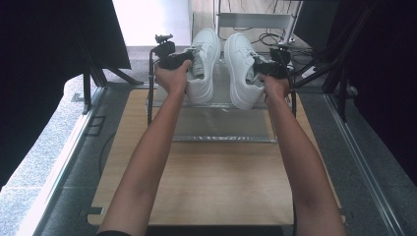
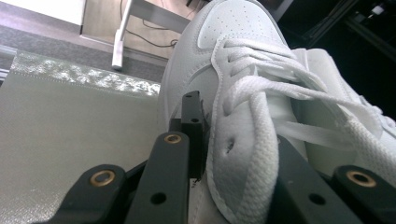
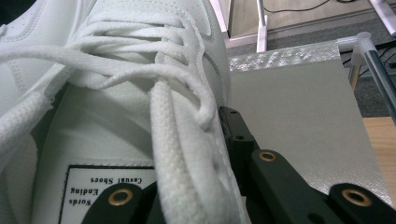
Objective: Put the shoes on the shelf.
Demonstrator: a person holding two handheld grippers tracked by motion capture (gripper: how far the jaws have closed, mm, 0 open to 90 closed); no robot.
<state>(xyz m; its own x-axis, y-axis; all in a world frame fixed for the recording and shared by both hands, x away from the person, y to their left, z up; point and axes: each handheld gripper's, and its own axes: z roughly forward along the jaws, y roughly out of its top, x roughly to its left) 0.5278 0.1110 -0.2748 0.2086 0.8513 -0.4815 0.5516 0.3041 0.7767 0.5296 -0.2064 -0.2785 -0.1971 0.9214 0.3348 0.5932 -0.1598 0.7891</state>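
Note:
Two white lace-up sneakers are held side by side above a grey-surfaced rack (image 1: 221, 125), toes pointing away from me. My left gripper (image 1: 188, 61) is shut on the left sneaker (image 1: 205, 54). In the left gripper view its jaws pinch the sneaker's (image 2: 243, 93) lace-side wall, one jaw outside and one inside the opening. My right gripper (image 1: 259, 69) is shut on the right sneaker (image 1: 240, 59). In the right gripper view one jaw lies inside the right sneaker (image 3: 140, 93), over the insole label, and the other outside. The sole heels hang near the rack's top sheet.
The rack's black posts (image 1: 149, 93) stand at its corners on a wooden table (image 1: 221, 182). Black curtains flank both sides. Behind the rack are white frame legs (image 2: 119, 37) and cables (image 1: 268, 37) on the floor. The grey sheet (image 3: 289, 116) lies beside the shoes.

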